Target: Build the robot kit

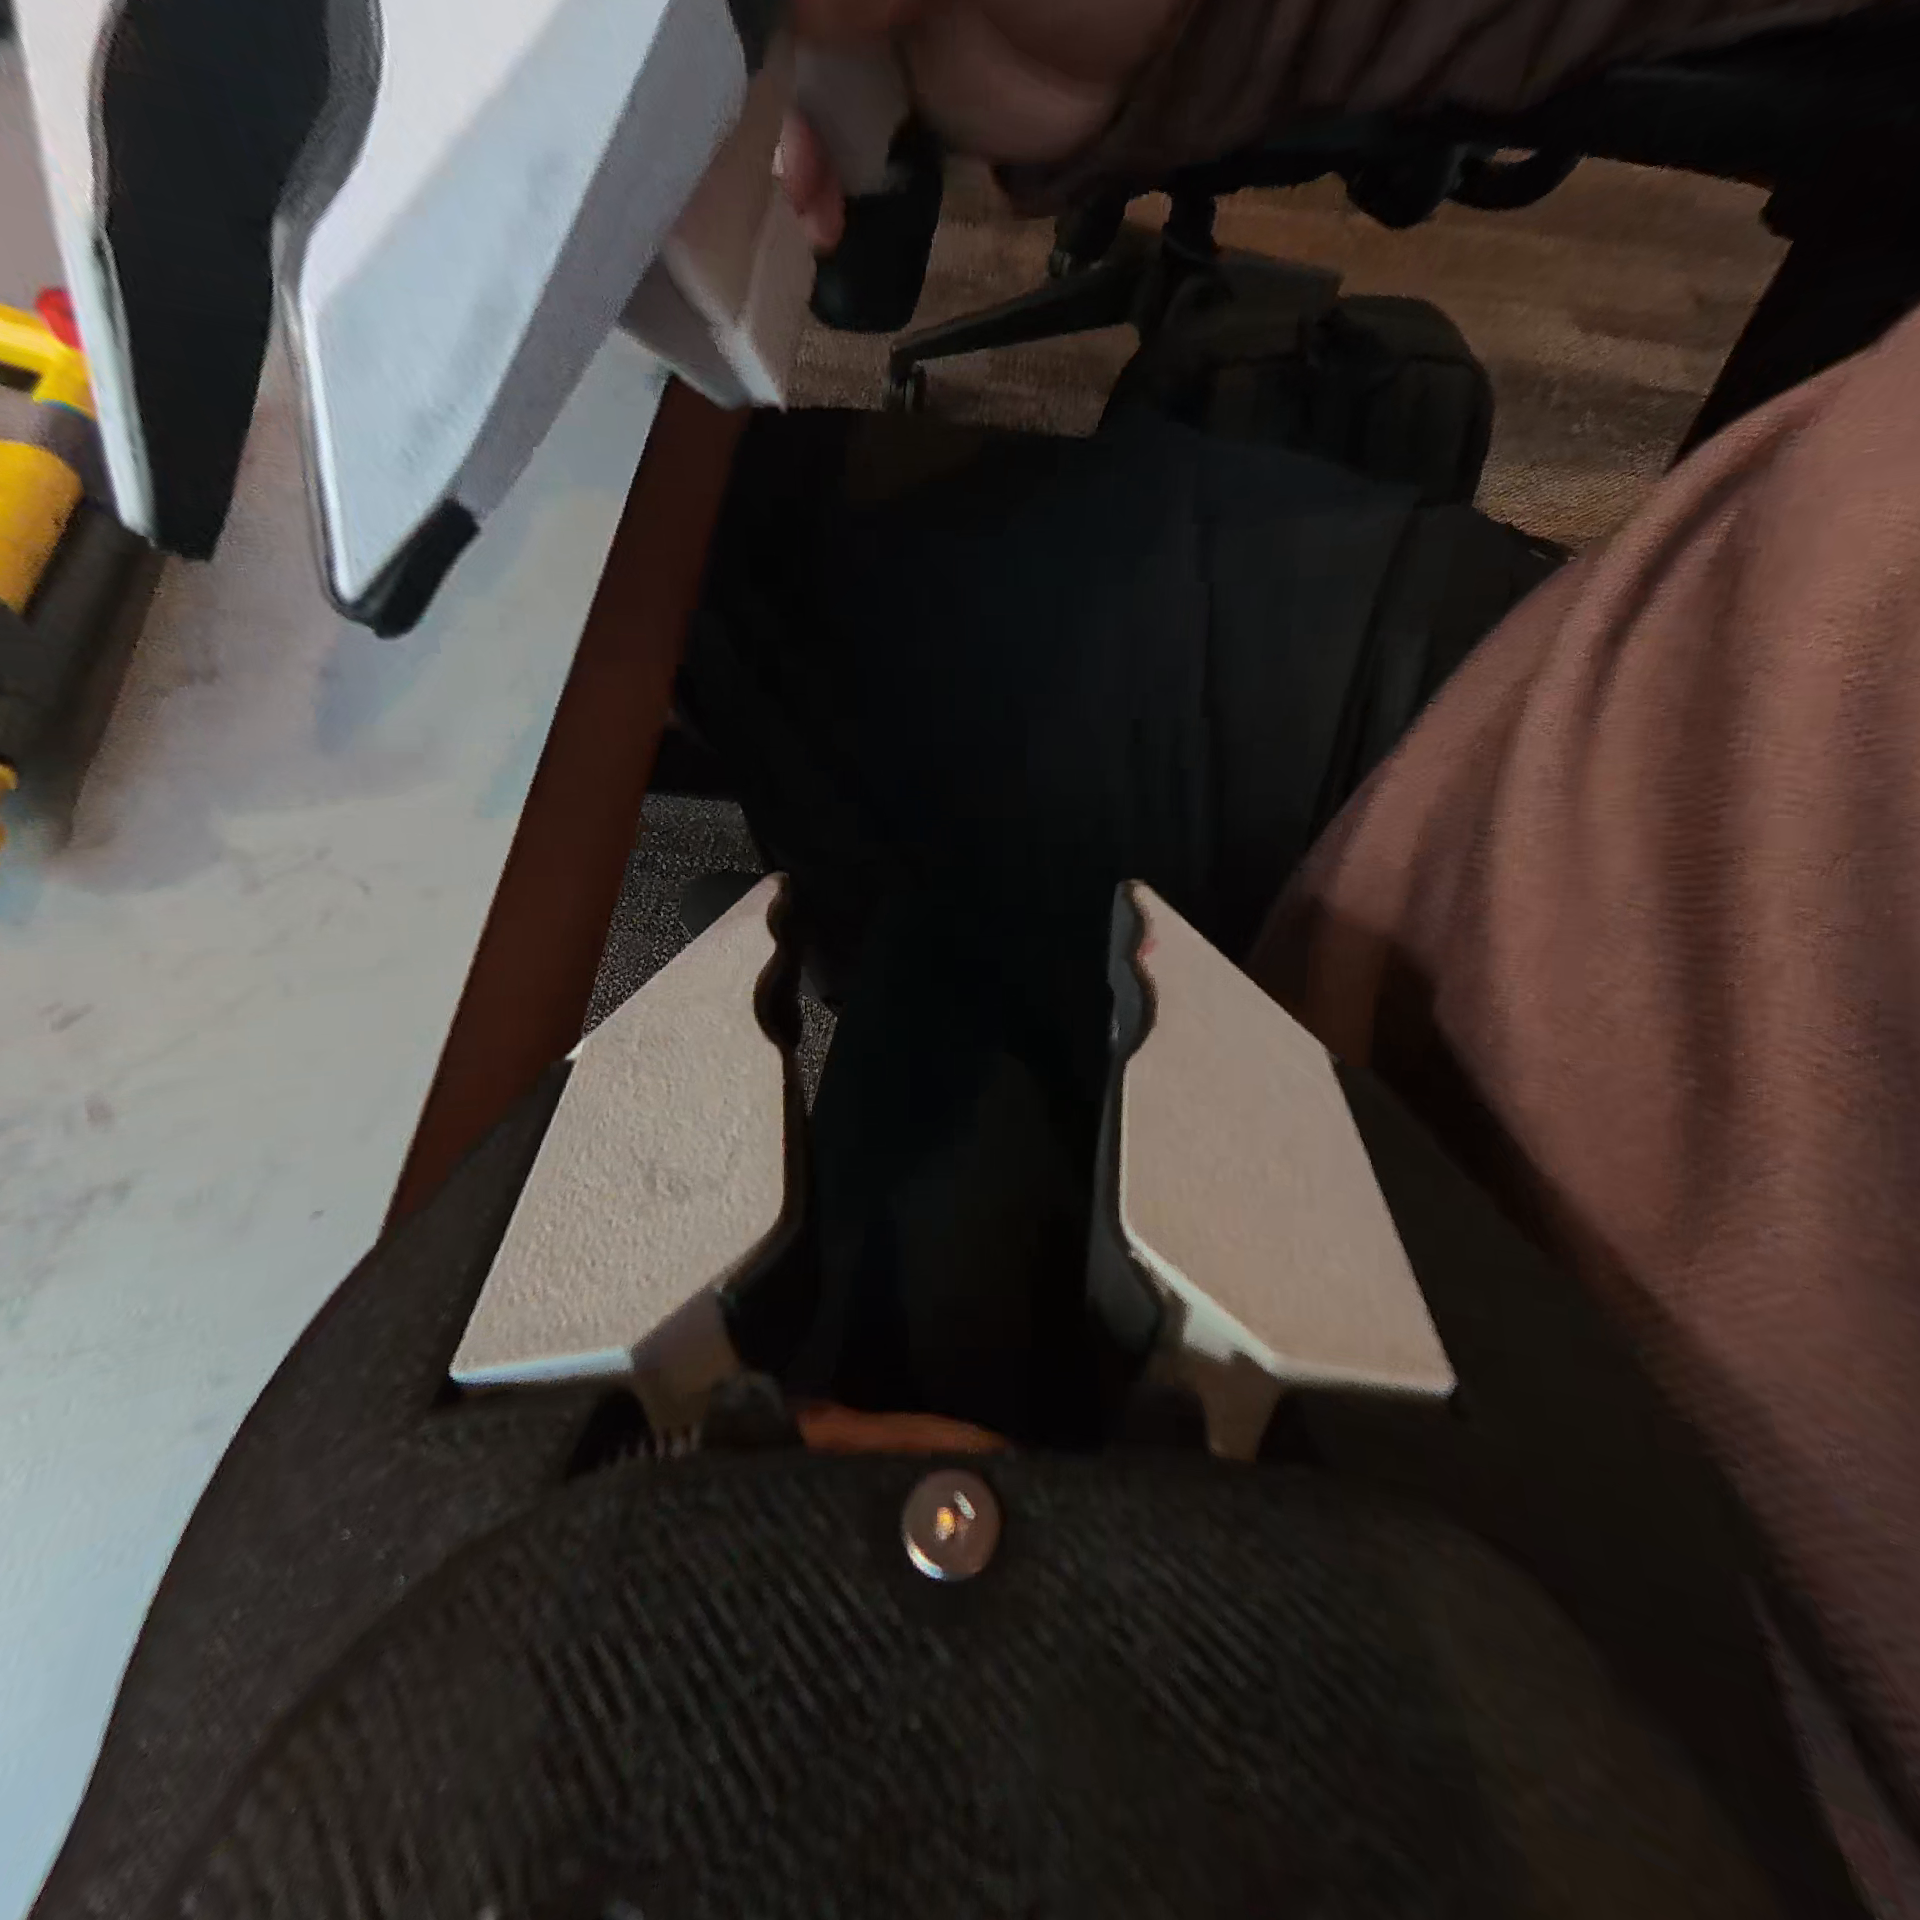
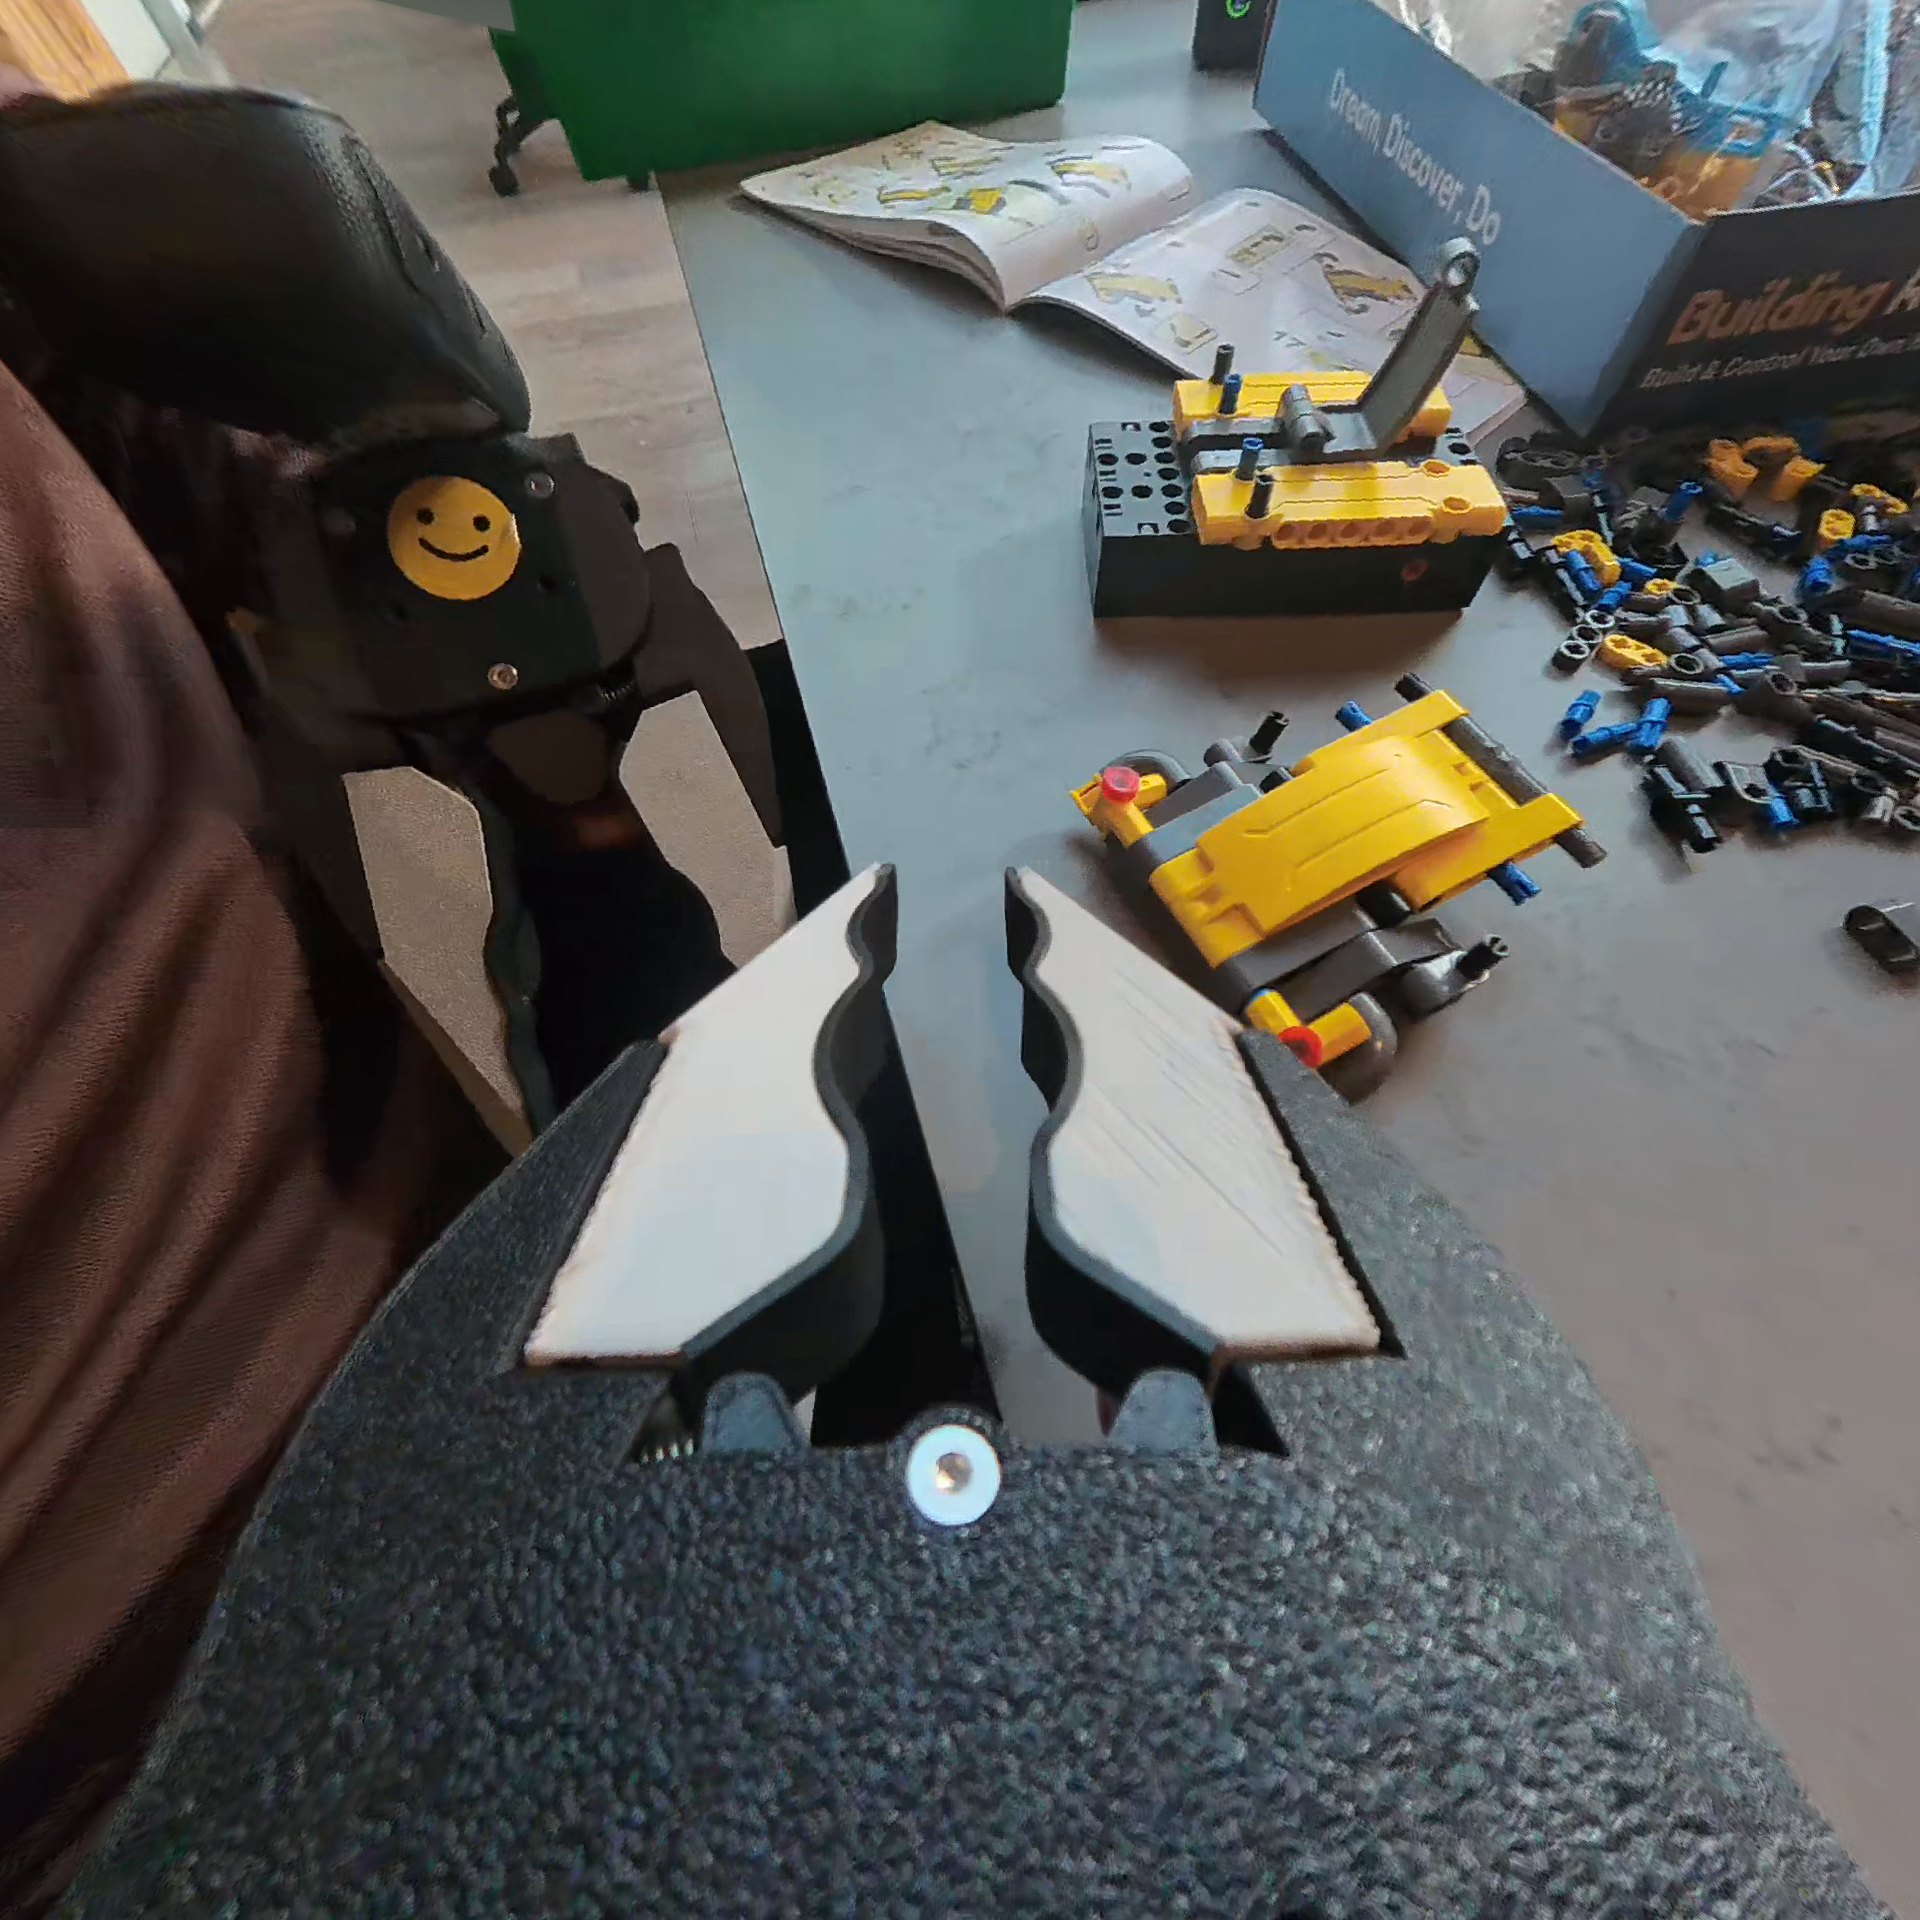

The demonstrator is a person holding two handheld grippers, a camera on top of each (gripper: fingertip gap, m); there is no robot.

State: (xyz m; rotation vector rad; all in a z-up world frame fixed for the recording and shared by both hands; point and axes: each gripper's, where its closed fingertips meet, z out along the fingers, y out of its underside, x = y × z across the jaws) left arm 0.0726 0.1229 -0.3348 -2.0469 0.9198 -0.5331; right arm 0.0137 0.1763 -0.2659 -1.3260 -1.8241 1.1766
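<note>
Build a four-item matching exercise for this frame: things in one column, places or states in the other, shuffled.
Things:
1. right tool
2. left tool
3. instruction booklet
4. loose building pieces

Places or states:
A. lying open at the far side of the table
B. open, empty, over the table's near edge
C. heaped beside the blue box
D. open, empty, off the table above a dark-clothed lap

Pairs: 1-B, 2-D, 3-A, 4-C

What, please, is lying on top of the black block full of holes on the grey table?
On the black block sit yellow beams with blue and black pins, and a grey lever rising at a slant. Whatever lies under those beams is hidden.
</note>
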